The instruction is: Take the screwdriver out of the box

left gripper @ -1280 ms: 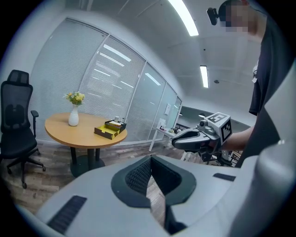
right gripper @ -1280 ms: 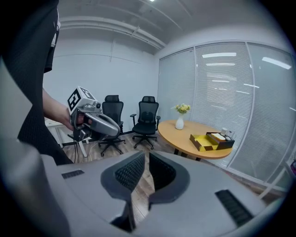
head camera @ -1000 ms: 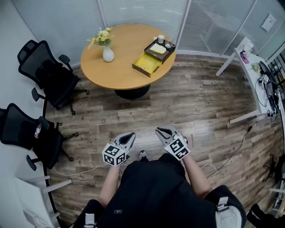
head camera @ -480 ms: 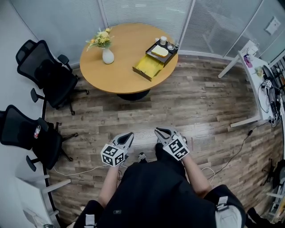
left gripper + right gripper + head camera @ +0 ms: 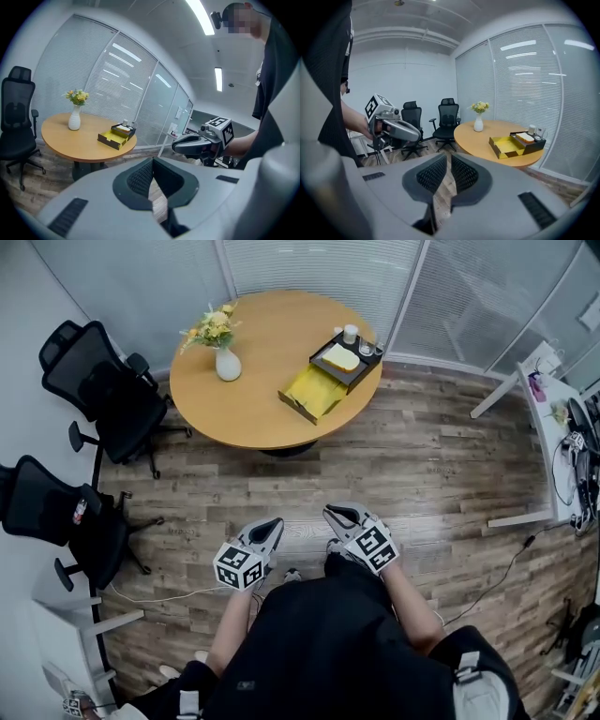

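Observation:
The box stands on the right side of the round wooden table. It is black, with a yellow-lined drawer pulled out towards me. I cannot make out a screwdriver in it from here. Both grippers hover over the wooden floor close to the person's body, far from the table. My left gripper is shut and holds nothing. My right gripper is also shut and holds nothing. The left gripper view shows the box far ahead beyond its own jaw tips. The right gripper view shows the box to the right of its jaw tips.
A white vase of flowers stands on the table's left part. Two black office chairs sit at the left wall. A white desk and a floor cable are to the right. Glass walls with blinds close the far side.
The table and box have slid slightly rightward in the head view while the person steps across the floor. Both grippers keep their place before the body, jaws unchanged.

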Tool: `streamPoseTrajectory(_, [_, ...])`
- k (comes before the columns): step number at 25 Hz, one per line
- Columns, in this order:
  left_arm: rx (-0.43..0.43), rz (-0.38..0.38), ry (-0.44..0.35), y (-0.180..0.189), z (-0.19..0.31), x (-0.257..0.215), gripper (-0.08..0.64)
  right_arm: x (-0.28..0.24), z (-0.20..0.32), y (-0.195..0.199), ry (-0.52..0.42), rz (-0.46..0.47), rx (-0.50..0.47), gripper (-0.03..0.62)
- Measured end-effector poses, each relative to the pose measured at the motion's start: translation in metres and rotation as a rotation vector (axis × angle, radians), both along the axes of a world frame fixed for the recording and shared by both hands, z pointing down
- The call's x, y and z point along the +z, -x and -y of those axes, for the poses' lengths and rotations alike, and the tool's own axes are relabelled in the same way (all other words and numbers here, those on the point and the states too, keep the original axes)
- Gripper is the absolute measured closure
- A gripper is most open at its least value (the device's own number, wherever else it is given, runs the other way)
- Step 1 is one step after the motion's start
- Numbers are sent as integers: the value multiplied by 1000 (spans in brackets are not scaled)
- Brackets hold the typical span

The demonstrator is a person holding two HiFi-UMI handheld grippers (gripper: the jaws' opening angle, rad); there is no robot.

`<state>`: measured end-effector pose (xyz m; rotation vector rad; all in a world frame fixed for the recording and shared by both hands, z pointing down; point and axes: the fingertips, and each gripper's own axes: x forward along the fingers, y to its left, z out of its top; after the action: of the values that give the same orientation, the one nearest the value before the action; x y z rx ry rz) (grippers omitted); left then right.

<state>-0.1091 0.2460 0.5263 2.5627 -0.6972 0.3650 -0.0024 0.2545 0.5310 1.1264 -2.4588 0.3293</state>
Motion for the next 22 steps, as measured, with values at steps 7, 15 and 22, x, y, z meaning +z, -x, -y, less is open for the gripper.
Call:
streamPoseTrajectory(7, [-31, 10, -16, -51, 26, -3, 554, 7, 19, -49, 19, 39, -10, 566])
streamPoseTrajectory(15, [-96, 22, -34, -91, 41, -6, 554, 16, 39, -94, 23, 48, -63, 567])
streamPoseTrajectory(22, [-105, 30, -20, -119, 38, 0, 554, 20, 50, -112, 19, 68, -86, 566])
